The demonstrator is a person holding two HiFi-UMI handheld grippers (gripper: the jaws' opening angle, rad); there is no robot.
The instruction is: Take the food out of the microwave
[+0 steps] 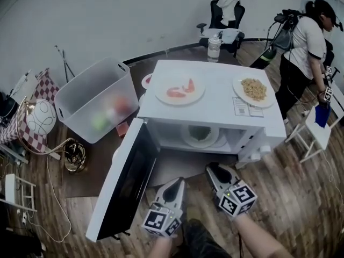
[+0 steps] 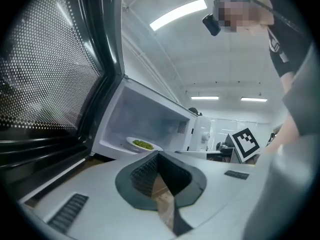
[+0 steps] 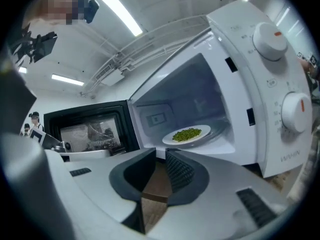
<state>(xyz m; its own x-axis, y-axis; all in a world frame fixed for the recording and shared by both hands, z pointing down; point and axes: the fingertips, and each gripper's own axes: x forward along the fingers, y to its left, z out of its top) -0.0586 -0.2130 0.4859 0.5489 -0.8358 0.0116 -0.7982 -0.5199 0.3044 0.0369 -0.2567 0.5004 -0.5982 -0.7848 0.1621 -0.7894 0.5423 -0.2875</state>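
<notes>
A white plate of green food [image 1: 200,135] sits inside the open white microwave [image 1: 215,114]. The same plate [image 2: 143,144] shows far ahead of the jaws in the left gripper view. In the right gripper view the plate [image 3: 187,134] lies just past the jaw tips. The black-lined door [image 1: 126,181] hangs swung out to the left. My left gripper [image 1: 178,183] hovers in front of the cavity, short of it, its jaws [image 2: 158,155] shut on nothing. My right gripper [image 1: 214,169] is beside it, nearer the opening. Its jaws [image 3: 160,155] stand a narrow gap apart with nothing between them.
Two plates rest on the microwave's top: red food [image 1: 179,89] and noodles [image 1: 253,90]. A clear plastic bin [image 1: 97,98] stands left of the door. A person [image 1: 306,47] stands at the far right near a white stand [image 1: 317,133]. A chair [image 1: 226,15] is behind.
</notes>
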